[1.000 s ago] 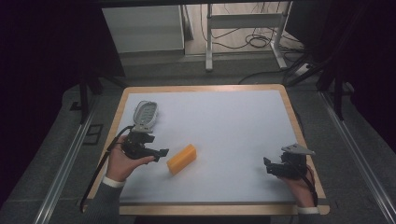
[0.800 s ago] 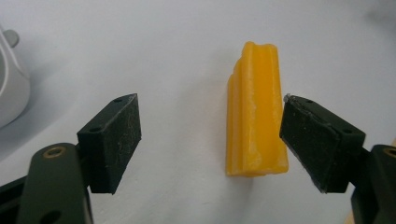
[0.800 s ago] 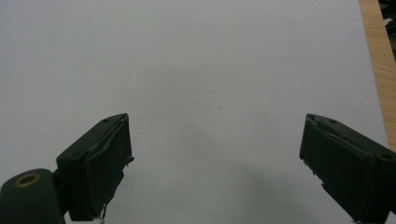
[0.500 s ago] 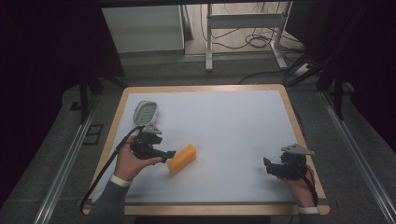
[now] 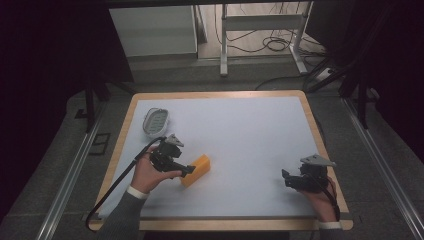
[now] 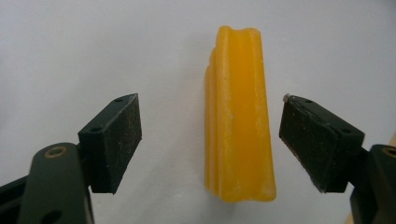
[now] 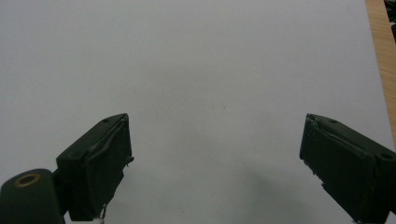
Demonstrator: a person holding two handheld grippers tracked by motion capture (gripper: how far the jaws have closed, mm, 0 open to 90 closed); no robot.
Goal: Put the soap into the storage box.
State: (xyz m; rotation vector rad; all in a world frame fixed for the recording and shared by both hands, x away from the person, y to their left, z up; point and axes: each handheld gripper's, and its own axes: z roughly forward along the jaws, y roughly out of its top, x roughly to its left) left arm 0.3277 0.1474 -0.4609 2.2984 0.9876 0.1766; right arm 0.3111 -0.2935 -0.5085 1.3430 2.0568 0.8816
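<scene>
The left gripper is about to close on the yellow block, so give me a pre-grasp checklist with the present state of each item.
1. Left gripper jaws open wider than the yellow block: ok.
2. Block between the two jaws: ok in the left gripper view, though it sits nearer the right-hand pad, so not centred.
3. Pads touching the block: not yet; white surface shows on both sides.
4. Jaws low enough to catch the block's sides: cannot tell.
5. Right gripper out of the way: ok, open and near the table's right edge, well apart from the block.
6. White oval dish clear of the grasp: ok, it lies beyond the left hand.
</scene>
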